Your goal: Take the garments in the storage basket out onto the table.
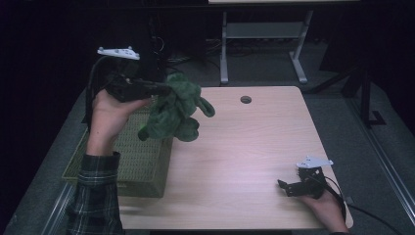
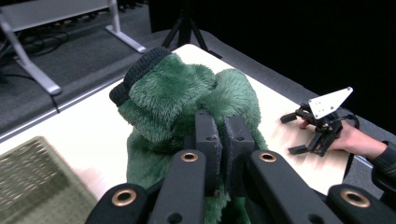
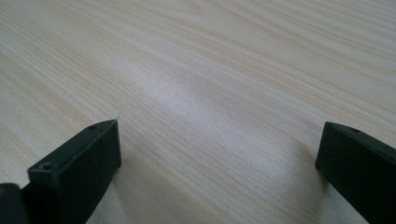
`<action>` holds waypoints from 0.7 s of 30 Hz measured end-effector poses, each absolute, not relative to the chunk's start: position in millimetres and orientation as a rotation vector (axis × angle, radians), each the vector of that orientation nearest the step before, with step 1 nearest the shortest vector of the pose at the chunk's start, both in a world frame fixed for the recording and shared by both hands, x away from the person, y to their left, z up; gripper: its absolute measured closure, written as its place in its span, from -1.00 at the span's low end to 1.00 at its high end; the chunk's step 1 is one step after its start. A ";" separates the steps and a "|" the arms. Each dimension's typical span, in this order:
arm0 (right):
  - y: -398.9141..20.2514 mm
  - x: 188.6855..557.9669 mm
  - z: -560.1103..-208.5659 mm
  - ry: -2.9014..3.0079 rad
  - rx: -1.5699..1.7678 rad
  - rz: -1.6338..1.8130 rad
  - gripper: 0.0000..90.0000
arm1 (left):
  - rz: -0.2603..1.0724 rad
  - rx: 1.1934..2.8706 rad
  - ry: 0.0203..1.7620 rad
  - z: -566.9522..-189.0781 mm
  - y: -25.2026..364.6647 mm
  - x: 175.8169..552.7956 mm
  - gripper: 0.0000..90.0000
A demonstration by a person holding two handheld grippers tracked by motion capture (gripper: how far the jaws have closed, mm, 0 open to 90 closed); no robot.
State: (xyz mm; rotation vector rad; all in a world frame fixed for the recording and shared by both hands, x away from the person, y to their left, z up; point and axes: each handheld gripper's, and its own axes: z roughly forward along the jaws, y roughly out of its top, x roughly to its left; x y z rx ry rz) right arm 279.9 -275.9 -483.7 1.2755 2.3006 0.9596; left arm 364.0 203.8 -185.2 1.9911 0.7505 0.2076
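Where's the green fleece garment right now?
High view, left side: green fleece garment hangs from the shut left gripper, above the woven basket's right edge.

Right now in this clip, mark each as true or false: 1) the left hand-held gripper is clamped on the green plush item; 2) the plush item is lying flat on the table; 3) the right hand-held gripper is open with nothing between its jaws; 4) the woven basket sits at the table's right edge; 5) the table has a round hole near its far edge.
1) True: the left hand-held gripper is shut on the green plush item.
2) False: it hangs in the air by the woven basket.
3) True: the right hand-held gripper rests open on the table.
4) False: the basket sits at the left edge.
5) True: the round hole is near the far edge.
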 end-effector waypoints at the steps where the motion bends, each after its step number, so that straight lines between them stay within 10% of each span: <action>1: -275.8 279.9 -483.8 2.300 1.277 0.959 -1.00 | 0.208 1.993 0.741 -186.4 199.7 364.3 0.93; 21: -275.8 279.9 -483.7 2.300 1.277 0.959 -1.00 | 0.076 2.044 0.690 -240.3 119.3 366.6 0.93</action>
